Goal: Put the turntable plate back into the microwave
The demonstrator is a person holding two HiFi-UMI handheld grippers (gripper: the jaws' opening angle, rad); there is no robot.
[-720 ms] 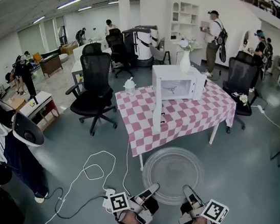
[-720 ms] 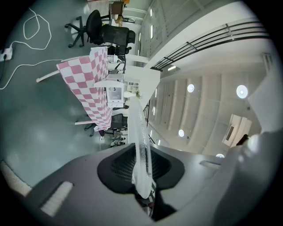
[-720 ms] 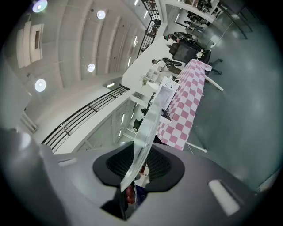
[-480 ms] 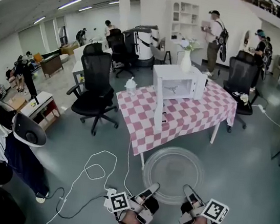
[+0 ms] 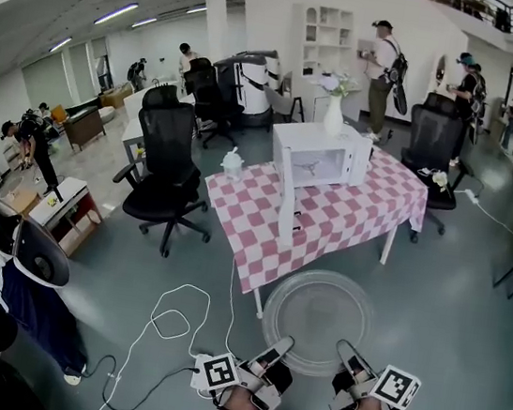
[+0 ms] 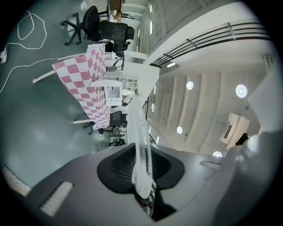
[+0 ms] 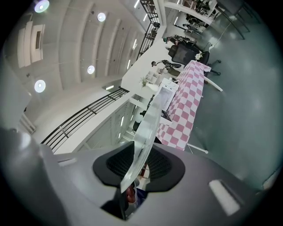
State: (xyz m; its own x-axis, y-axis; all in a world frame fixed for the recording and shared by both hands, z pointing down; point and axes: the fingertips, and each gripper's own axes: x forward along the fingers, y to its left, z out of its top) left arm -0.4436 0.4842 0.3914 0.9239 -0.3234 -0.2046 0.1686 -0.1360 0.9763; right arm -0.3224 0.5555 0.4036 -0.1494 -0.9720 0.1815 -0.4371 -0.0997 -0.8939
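Together, the left hand-held gripper (image 5: 276,348) and right hand-held gripper (image 5: 349,354) pinch the rim of the round, clear glass plate (image 5: 318,318), lower centre

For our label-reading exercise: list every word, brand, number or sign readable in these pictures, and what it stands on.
No text is readable.
Marker cube on the left gripper, and the one on the right gripper: square black-and-white patterns, no letters.
Microwave front: too small to read.
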